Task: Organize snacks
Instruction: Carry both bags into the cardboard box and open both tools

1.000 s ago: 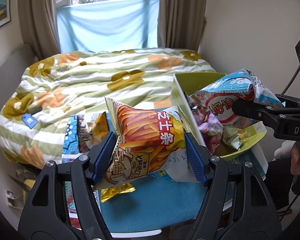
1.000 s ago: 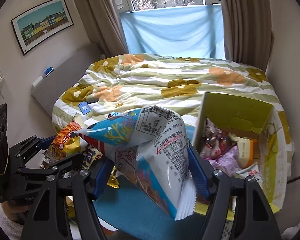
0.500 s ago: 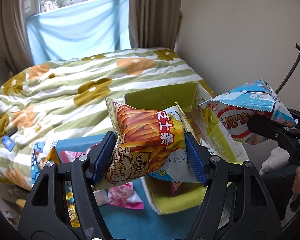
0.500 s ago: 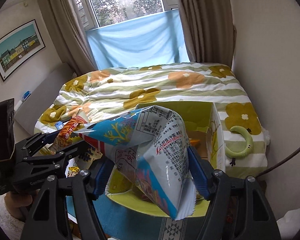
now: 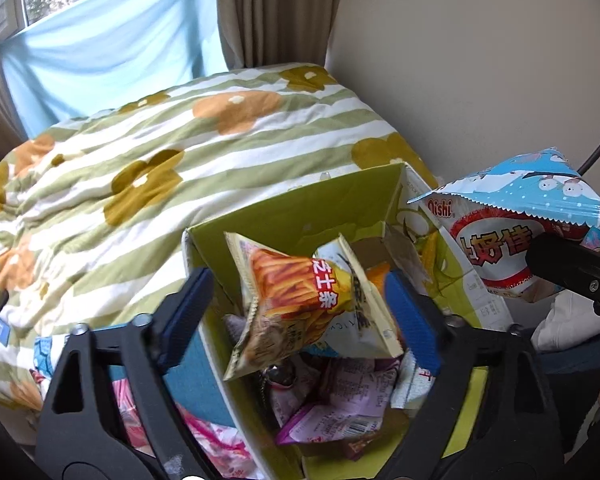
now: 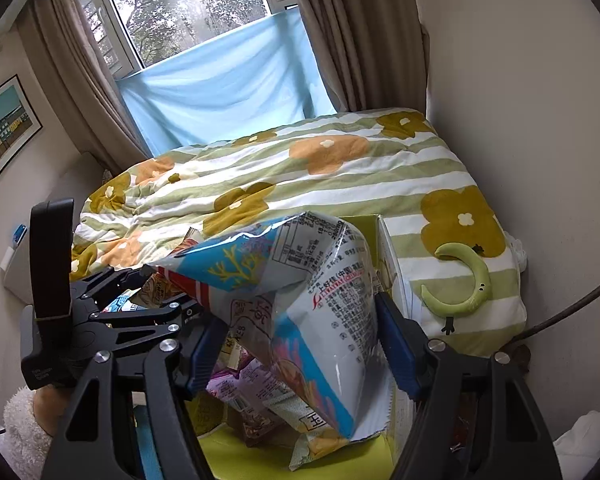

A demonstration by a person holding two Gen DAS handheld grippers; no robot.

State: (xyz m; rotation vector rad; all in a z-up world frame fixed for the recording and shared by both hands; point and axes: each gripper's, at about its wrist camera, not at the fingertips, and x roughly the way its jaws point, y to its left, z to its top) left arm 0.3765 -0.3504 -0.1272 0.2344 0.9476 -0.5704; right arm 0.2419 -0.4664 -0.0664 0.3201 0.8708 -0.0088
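Observation:
My left gripper (image 5: 300, 304) is open over the yellow-green cardboard box (image 5: 308, 208). The orange fries snack bag (image 5: 300, 300) sits loose between its fingers, apart from both pads, tilted down toward the box. My right gripper (image 6: 300, 340) is shut on the blue-and-white Oishi chip bag (image 6: 300, 308), held over the box's right side; the bag also shows in the left wrist view (image 5: 512, 232). Several purple and pink snack packets (image 5: 340, 404) lie inside the box.
The box stands on a blue surface (image 5: 188, 376) by the flowered bed quilt (image 5: 140, 160). More snack packets (image 5: 132, 412) lie left of the box. A green crescent toy (image 6: 468, 284) lies on the quilt. The wall is close on the right.
Both grippers moved right, over the box. My left gripper opened and let go of the fries bag, which is dropping. My right gripper still holds the Oishi bag.

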